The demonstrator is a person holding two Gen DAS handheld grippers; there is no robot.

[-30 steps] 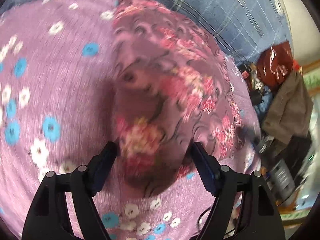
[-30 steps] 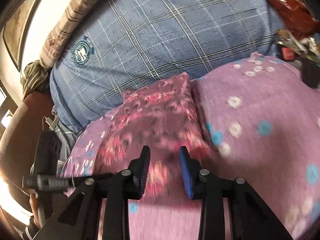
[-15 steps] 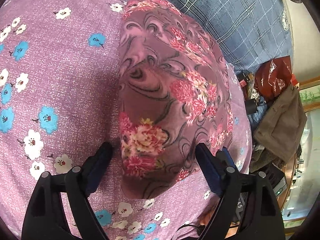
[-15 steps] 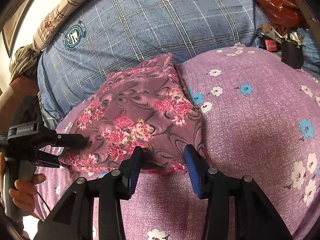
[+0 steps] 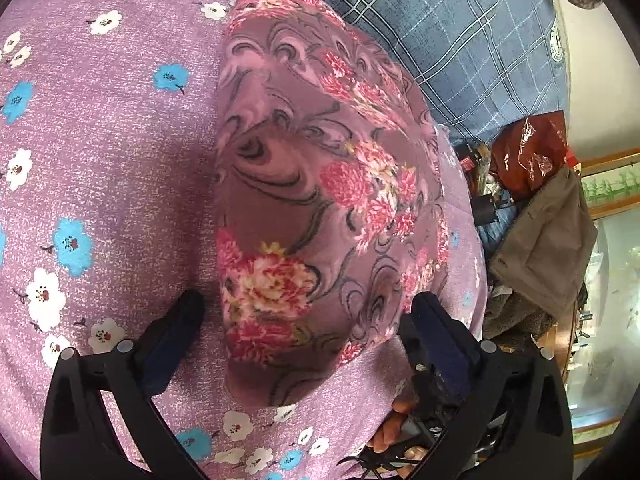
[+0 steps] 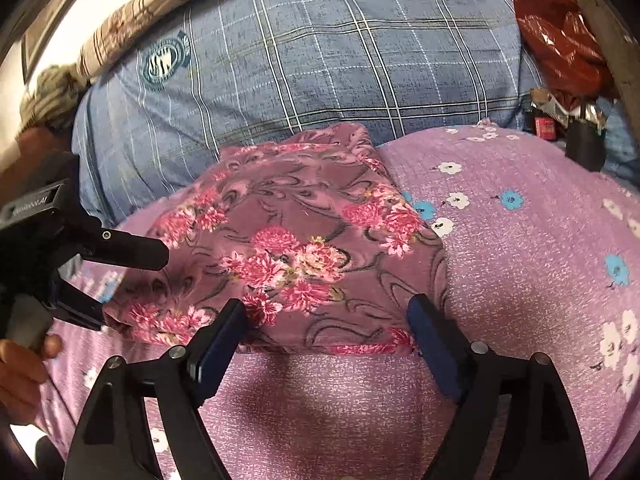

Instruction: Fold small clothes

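Note:
A small mauve garment with pink flowers [image 5: 312, 184] lies folded flat on a purple flowered bedspread [image 5: 100, 140]. My left gripper [image 5: 308, 320] is open, its jaws either side of the garment's near end, holding nothing. In the right wrist view the same garment [image 6: 296, 256] lies just ahead of my right gripper [image 6: 332, 320], which is open wide and empty at the near hem. The left gripper's fingers [image 6: 124, 248] show at the garment's left corner there.
A blue plaid pillow [image 6: 320, 72] lies behind the garment. A red plastic bag [image 6: 560, 48], dark small items [image 6: 580, 140] and a brown cloth [image 5: 548, 240] clutter the bed's far right side. The purple bedspread [image 6: 540, 260] stretches to the right.
The right gripper has opened from nearly shut to wide and drawn back from the garment. The garment now lies settled and flat. The left gripper stayed open at its end.

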